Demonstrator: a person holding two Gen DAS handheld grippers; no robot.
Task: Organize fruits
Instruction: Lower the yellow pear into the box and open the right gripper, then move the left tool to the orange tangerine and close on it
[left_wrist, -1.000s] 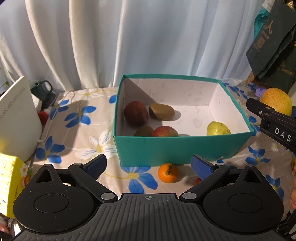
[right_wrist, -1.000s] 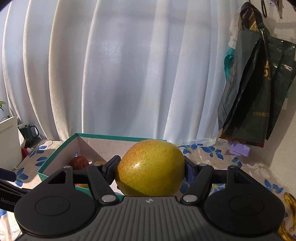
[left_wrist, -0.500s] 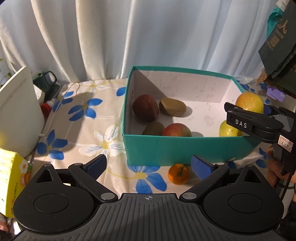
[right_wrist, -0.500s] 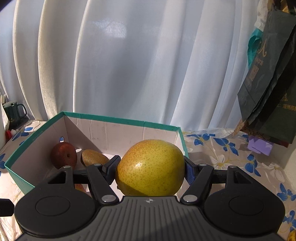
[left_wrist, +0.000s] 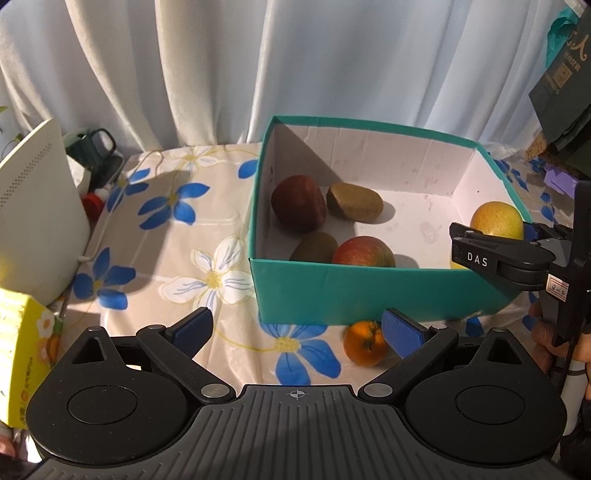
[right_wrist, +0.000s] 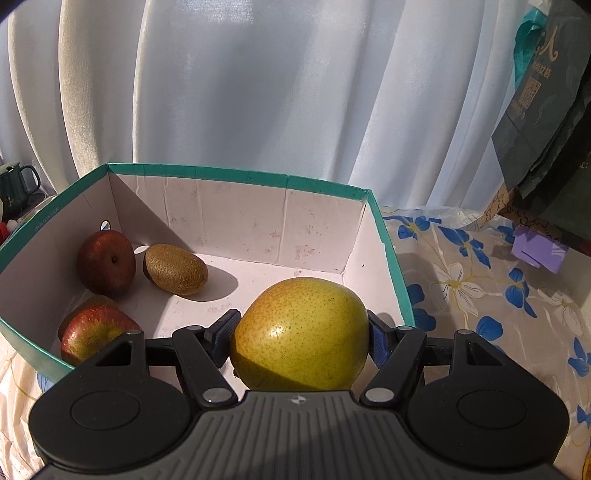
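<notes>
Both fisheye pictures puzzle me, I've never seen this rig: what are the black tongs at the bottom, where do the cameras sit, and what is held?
No robot here: a person holds a two-finger gripper in each hand, with a camera on each looking along its fingers. The right gripper is shut on a yellow pear, above the teal box. The left gripper is open and empty, above the flowered tablecloth, near a small orange. Inside the box lie two red apples and two kiwis.
</notes>
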